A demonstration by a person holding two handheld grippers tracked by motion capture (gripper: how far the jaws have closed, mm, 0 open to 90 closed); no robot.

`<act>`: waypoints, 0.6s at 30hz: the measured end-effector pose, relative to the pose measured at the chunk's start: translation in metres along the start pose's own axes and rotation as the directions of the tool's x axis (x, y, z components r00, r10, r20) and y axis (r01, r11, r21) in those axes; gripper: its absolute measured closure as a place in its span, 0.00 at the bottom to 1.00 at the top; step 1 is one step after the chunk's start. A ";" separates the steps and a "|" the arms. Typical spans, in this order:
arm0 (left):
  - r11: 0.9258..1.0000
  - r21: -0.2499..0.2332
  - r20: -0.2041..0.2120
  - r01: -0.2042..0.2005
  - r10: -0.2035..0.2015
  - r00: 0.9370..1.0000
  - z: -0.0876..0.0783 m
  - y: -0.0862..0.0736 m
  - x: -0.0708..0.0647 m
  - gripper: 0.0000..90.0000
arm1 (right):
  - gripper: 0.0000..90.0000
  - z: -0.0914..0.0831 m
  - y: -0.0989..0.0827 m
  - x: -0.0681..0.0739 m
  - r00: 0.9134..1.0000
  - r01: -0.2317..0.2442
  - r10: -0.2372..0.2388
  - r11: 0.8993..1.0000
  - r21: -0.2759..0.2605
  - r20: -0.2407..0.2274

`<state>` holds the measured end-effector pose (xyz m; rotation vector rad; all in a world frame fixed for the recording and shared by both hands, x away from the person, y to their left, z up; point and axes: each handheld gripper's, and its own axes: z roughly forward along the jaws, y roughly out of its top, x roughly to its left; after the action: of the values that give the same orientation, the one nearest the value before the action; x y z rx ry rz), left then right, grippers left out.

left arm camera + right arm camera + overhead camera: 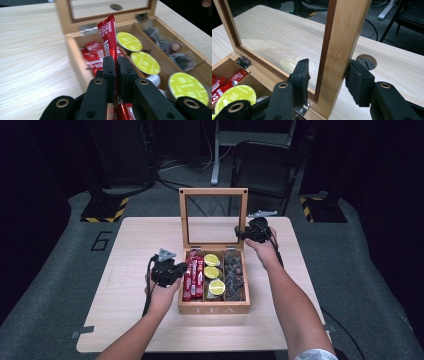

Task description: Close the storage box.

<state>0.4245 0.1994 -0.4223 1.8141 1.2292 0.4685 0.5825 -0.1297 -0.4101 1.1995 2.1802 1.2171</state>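
A pale wooden desk [130, 320] carries a wooden tea box [214, 309] near its middle, with the word TEA on the front wall. The box's lid [186, 217], a wooden frame around a clear pane, stands upright at the back on small metal hinges [244, 61].

Inside, the box is split into three lengthwise compartments. The left one holds red stick sachets [193, 279], the middle one a row of capsules with yellow-green foil tops [212, 272], and the right one dark items in clear wrappers [234, 275].

The right gripper [248, 233] reaches in from the right side of the lid. In the right gripper view its jaws sit on either side of the lid's right upright, one pad at the pane side and the other against the outer edge of the wood, pinching the frame.

The left gripper [181, 268] is at the left edge of the box, over the sachet compartment. In the left gripper view its jaws are pressed together on a single red sachet [109, 37], which stands up tilted between the pads, its top end pointing toward the lid and its lower end passing down between the jaws. The other sachets lie beneath it in their compartment.
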 end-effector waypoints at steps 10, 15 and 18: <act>0.999 -0.015 -0.101 0.030 -0.031 0.994 -0.021 -0.001 0.041 0.95 | 0.60 0.000 0.000 0.000 1.000 0.003 -0.003 1.000 -0.001 -0.002; 0.998 -0.017 -0.146 0.063 -0.065 0.987 -0.027 -0.008 0.058 0.95 | 0.60 0.000 0.000 -0.001 1.000 -0.001 0.001 1.000 -0.003 -0.008; 0.997 -0.021 -0.174 0.068 -0.071 0.982 -0.030 -0.012 0.067 0.95 | 0.60 -0.001 0.000 -0.001 1.000 0.001 -0.001 1.000 -0.003 -0.007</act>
<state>0.4263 0.2739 -0.4255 1.7400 1.3998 0.6060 0.5828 -0.1310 -0.4097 1.1946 2.1832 1.2248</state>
